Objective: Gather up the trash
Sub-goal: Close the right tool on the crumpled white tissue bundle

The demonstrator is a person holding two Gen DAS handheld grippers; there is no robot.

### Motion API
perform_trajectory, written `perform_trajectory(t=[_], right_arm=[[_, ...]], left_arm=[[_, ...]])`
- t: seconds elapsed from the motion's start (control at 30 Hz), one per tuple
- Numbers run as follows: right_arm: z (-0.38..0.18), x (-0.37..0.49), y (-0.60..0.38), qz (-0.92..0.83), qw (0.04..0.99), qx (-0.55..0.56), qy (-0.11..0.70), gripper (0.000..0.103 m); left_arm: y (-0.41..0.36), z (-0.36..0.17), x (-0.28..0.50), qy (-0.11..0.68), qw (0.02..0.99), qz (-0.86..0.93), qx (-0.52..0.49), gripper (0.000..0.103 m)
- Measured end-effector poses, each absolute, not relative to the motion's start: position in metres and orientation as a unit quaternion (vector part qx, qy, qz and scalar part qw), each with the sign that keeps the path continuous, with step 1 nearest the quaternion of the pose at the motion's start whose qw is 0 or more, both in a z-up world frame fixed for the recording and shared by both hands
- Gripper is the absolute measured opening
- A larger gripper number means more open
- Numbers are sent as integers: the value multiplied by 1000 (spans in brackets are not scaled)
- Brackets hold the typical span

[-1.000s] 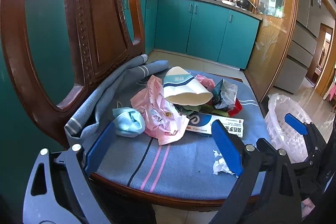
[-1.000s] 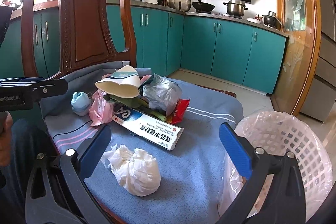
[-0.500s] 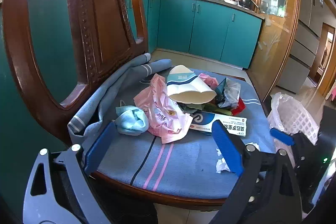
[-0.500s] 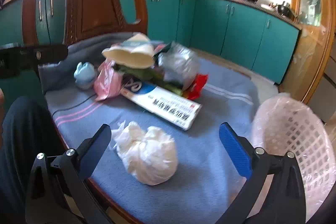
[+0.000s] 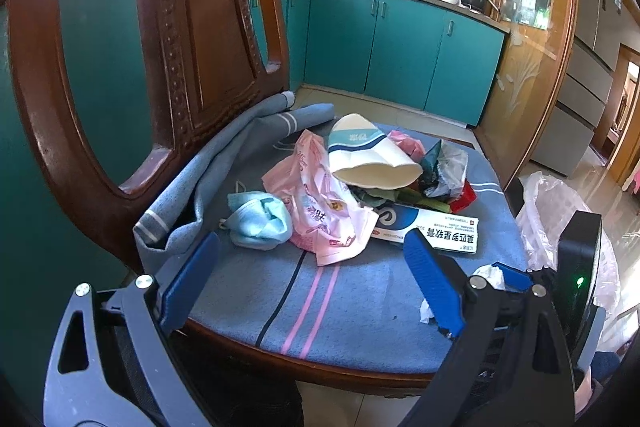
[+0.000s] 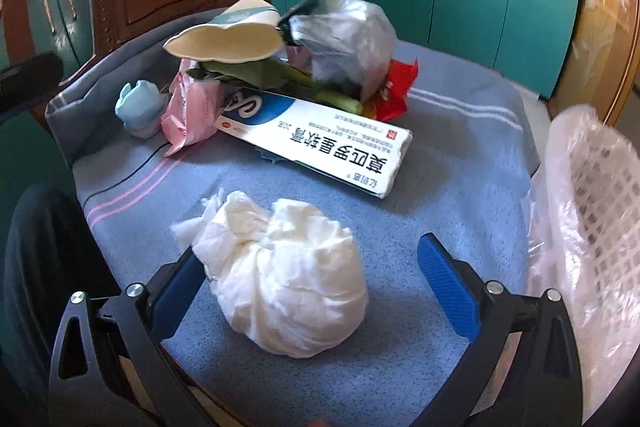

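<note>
Tissue wad (image 6: 288, 275) between gripper (image 6: 316, 279) fingers

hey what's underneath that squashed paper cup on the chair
The paper cup lies on top of the pile, resting on green wrappers and the pink plastic bag, with a crumpled grey bag beside it. Anything deeper in the pile is covered.

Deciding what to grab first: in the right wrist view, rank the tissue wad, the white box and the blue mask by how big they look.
1. Tissue wad and white box: about alike; the wad is nearest the camera, so unsure.
2. Blue mask: clearly smallest, though farther away and partly hidden.
</note>
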State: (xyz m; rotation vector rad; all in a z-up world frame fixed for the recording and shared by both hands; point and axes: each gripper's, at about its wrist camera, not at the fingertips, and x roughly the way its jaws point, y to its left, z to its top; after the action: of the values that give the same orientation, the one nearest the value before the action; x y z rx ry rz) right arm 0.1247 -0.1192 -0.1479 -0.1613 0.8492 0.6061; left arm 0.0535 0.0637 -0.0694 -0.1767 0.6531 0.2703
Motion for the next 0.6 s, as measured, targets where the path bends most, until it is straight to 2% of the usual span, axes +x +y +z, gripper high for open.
perform_trajectory(t=[0.07, 0.23, 0.27, 0.33, 0.43, 0.6], right_arm=[[-148, 123, -119, 288, 865, -82, 402, 99], [-148, 114, -113, 296, 866, -104, 390, 86], [-147, 113, -112, 298, 865, -106, 390, 82], [-146, 113, -108, 307, 862, -108, 389, 64], [-143, 111, -105, 312, 862, -108, 383, 55], [-135, 111, -112, 307, 871, -96, 372, 53]], left_arm=[[65, -72, 54, 325, 932, 133, -89, 93], [66, -82, 59, 342, 926, 137, -85, 93], [65, -84, 60, 346, 924, 137, -84, 93], [64, -87, 62, 355, 921, 137, -81, 93], [63, -88, 62, 357, 920, 139, -77, 94], [65, -91, 63, 364, 917, 142, -76, 94]])
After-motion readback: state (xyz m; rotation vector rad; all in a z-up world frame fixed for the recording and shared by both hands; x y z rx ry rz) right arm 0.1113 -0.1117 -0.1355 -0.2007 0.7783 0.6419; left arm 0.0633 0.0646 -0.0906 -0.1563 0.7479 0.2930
